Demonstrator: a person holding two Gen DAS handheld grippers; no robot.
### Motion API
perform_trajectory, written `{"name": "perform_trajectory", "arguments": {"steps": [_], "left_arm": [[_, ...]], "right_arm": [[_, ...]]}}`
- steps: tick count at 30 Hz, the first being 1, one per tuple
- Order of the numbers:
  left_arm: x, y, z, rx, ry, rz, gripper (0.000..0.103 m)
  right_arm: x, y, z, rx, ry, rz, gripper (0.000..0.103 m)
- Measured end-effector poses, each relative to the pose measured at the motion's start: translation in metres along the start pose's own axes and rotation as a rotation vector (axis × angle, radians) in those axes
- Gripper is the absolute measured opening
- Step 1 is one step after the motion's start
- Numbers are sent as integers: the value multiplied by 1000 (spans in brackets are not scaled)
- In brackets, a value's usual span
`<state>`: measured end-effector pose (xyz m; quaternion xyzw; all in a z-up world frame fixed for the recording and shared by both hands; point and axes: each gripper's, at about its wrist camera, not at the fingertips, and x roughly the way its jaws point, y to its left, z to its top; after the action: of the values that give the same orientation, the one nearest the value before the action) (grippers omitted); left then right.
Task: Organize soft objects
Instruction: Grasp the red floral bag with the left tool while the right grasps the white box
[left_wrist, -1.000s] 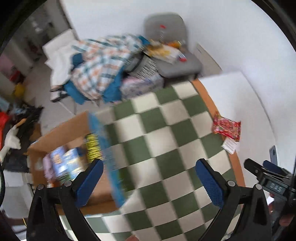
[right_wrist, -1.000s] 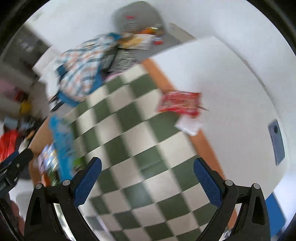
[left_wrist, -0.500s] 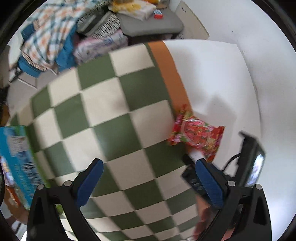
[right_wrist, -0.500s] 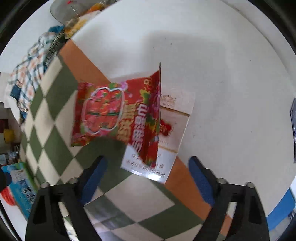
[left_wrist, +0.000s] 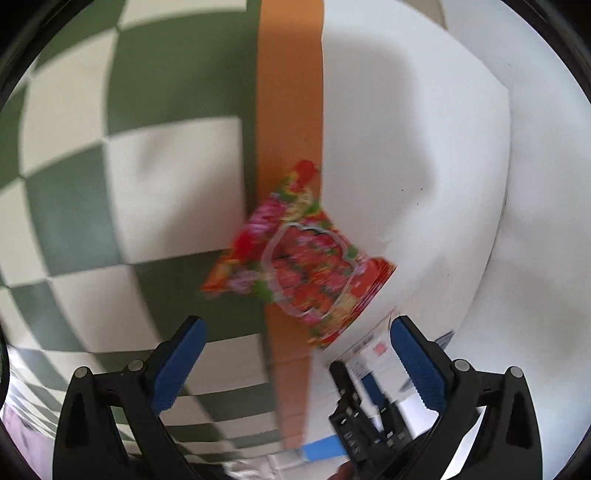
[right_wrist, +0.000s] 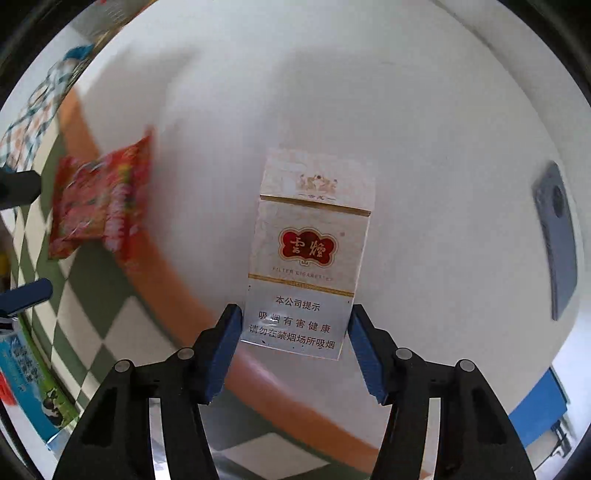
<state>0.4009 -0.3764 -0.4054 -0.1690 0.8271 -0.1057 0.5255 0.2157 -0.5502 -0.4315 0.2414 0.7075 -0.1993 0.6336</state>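
Observation:
A red snack packet (left_wrist: 303, 266) lies across the orange border of the checkered cloth (left_wrist: 155, 192), just ahead of my open left gripper (left_wrist: 295, 354). It also shows blurred at the left of the right wrist view (right_wrist: 99, 206). A white cigarette pack (right_wrist: 306, 254) lies flat on the white surface (right_wrist: 424, 129). My right gripper (right_wrist: 295, 347) is open with its blue pads either side of the pack's near end; whether they touch it I cannot tell. The right gripper shows low in the left wrist view (left_wrist: 369, 417).
A grey phone (right_wrist: 557, 236) lies on the white surface at the right. A blue carton (right_wrist: 29, 380) sits at the lower left. Plaid cloth (right_wrist: 33, 103) shows at the far upper left.
Both grippers have moved in close and low. The right gripper has shifted right, from the red packet to the cigarette pack, and its jaws have narrowed around the pack.

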Motion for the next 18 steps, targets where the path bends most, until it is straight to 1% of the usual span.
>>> {"name": "perform_trajectory", "arguments": {"steps": [3,4,6,7,9,10,12,13,14,16,18], "left_arm": [[14,-5,10,-83,-6,-6,102],[17,-8,14,-104,-21,4,102],[23,-15,20,-108,-37,52,102],[28,-20,23,-94,-40,99,102],[31,-30,21,-57,-45,158,102],[33,-35,20,-19,-48,191,102],[35,-43,13,85,-56,284,102],[36,-43,9,140,-65,336,102],[35,-41,5,173,-75,368,102],[32,-31,2,186,-91,392,102],[30,-22,2,193,-112,408,102]], "right_arm": [[0,-18,1,35,-7,0,61],[0,-21,0,41,-11,-2,61],[0,-25,-1,48,-14,-6,61],[1,-25,-2,52,-15,-8,61],[4,-27,-4,59,-13,-3,61],[5,-27,-5,60,-12,0,61],[6,-25,-8,48,-11,-6,61],[6,-22,-9,39,-11,-7,61],[7,-21,-10,31,-13,-7,61],[8,-22,-14,11,-15,-16,61],[10,-20,-15,5,-13,-7,61]]}}
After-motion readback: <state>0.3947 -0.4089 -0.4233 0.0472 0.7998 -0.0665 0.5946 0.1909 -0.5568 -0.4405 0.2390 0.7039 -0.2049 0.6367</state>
